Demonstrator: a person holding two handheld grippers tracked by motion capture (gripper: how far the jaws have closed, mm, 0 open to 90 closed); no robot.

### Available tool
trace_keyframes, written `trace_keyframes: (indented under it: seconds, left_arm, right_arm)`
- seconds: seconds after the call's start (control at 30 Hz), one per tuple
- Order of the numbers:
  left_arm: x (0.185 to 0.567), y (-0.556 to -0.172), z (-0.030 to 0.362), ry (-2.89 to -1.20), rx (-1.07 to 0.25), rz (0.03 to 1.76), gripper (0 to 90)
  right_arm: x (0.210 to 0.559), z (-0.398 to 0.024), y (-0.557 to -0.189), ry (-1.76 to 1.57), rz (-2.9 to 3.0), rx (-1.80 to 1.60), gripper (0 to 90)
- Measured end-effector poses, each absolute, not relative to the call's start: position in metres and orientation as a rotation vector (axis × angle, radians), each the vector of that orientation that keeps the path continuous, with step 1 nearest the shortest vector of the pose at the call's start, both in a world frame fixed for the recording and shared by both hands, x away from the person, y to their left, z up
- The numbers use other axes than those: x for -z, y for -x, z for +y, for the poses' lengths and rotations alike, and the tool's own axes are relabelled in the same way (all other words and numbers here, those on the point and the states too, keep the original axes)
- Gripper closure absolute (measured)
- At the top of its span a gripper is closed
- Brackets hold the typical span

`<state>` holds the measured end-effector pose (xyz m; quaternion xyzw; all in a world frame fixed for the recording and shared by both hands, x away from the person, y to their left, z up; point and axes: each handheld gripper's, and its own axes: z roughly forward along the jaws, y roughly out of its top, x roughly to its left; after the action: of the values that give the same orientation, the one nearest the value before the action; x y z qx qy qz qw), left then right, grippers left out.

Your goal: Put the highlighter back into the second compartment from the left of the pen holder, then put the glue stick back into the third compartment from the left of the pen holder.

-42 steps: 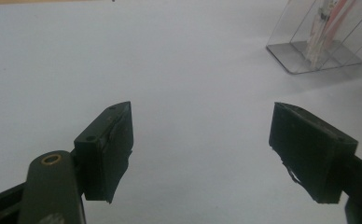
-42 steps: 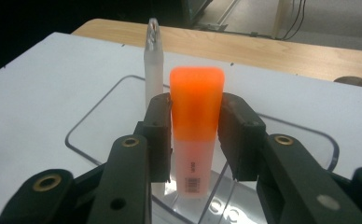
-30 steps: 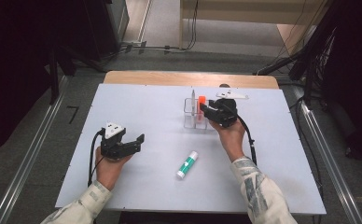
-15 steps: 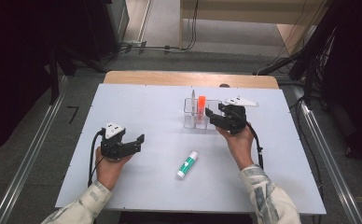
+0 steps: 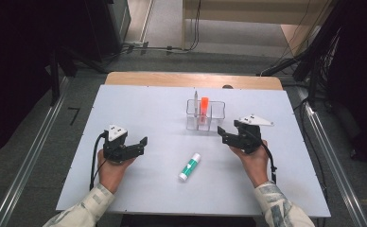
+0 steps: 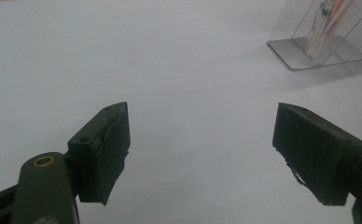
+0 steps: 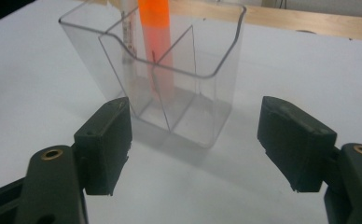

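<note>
Landmark: clear plastic holder [image 5: 205,115] with inner dividers, standing upright on the white table [image 5: 162,106] toward its far side; every place below is given from it

Glue stick [image 5: 189,166]: nearest the person of the loose things; lies flat on the table on the near side of the holder, well apart from it; white tube with a green band, tilted so its far end leans toward the holder; touched by neither gripper

Left gripper [image 5: 141,144]: on the near left of the holder, well apart; held in the person's left hand [image 5: 110,168] just above the table; jaws spread wide with nothing between them; in the left gripper view the left gripper [image 6: 200,154] looks across bare table, the holder [image 6: 326,32] far off at the upper right

Right gripper [image 5: 222,134]: just beside the holder, at its near right corner, not touching it; held in the right hand [image 5: 252,158]; jaws have just been opening and now stand wide and released, nothing between the pads; in the right gripper view the right gripper [image 7: 195,147] points at the holder [image 7: 202,102], which stands just beyond the jaws

Orange marker [image 5: 204,109]: upright inside the holder, in a rear compartment as the right gripper view shows it, orange marker [image 7: 156,46] leaning a little

Thin pen [image 5: 196,101]: upright in the holder just left of the marker; which compartment it stands in cannot be told
</note>
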<state>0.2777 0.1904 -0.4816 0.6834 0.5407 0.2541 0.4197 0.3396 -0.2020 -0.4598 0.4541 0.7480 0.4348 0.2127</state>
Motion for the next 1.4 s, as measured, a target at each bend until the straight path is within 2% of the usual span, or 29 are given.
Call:
trace_keyframes:
  seconds: [0.87, 1.4]
  left_arm:
    - [0.482, -0.274, 0.184, -1.735, -0.640, 1.337, 19.4]
    - [0.481, -0.268, 0.165, -1.767, -0.631, 1.276, 17.0]
  right_arm:
    - [0.470, -0.274, -0.291, -1.336, 2.035, -1.100, 23.6]
    - [0.470, -0.294, -0.279, -1.367, 2.011, -1.103, 20.0]
